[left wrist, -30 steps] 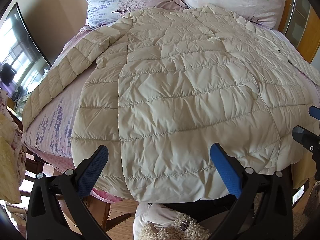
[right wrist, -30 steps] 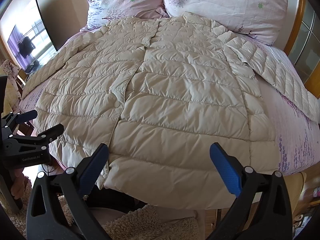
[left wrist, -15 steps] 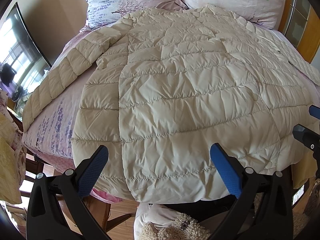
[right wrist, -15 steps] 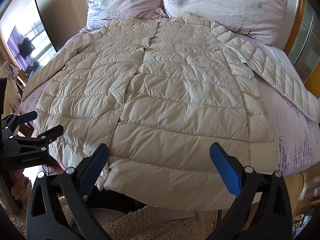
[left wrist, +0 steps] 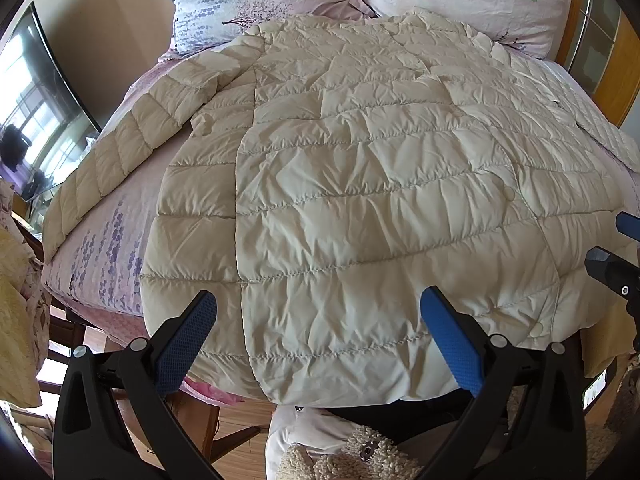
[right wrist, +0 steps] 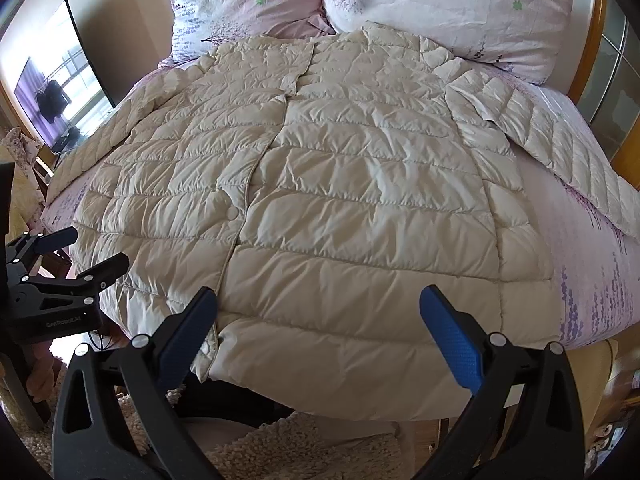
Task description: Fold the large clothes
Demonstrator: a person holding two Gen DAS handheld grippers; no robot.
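Note:
A cream quilted down jacket (left wrist: 360, 184) lies spread flat on the bed, front up and buttoned, collar toward the pillows; it also shows in the right wrist view (right wrist: 340, 200). Its left sleeve (left wrist: 120, 152) and right sleeve (right wrist: 560, 148) stretch out to the sides. My left gripper (left wrist: 318, 332) is open and empty above the hem on the jacket's left half. My right gripper (right wrist: 318, 332) is open and empty above the hem on the right half. Each gripper shows at the edge of the other's view, the right one (left wrist: 616, 256) and the left one (right wrist: 72, 256).
The bed has a pink floral sheet (right wrist: 580, 272) and two floral pillows (right wrist: 440, 4) at the head. A TV screen (left wrist: 36, 100) stands on the left. A wooden frame with glass (right wrist: 612, 64) is on the right. A shaggy rug (right wrist: 304, 448) lies below the bed's foot.
Both grippers have drifted slightly; the jacket sits a little higher in the left view. Nothing was gripped or moved.

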